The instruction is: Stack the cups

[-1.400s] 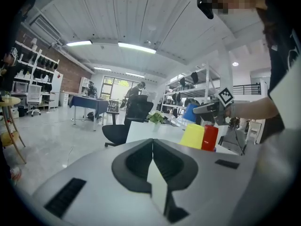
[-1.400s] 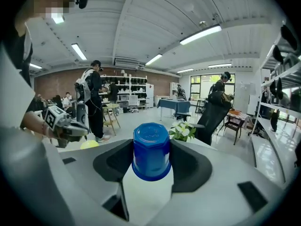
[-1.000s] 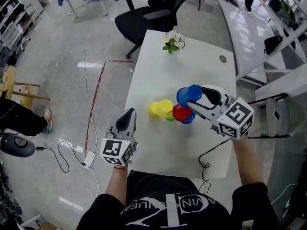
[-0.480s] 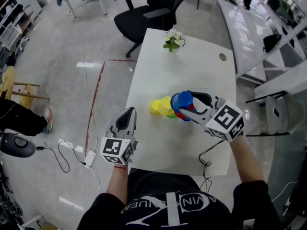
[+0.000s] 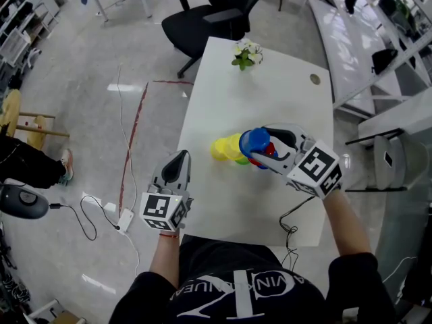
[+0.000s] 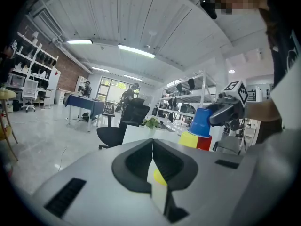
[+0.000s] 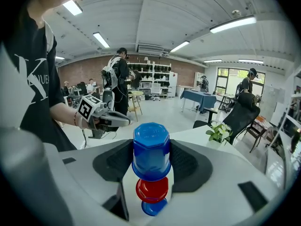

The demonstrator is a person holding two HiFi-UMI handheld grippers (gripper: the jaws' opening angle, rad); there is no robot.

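Blue cup (image 5: 255,140) now closer to yellow cup (image 5: 225,148)

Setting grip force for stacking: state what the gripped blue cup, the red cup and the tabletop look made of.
The blue cup: likely hard plastic, glossy; uniform colour, moulded faceted base, soft highlights.
The red cup: seemingly the same glossy plastic; same moulded shape.
The tabletop: smooth, white, little glare; perhaps laminate, unclear.
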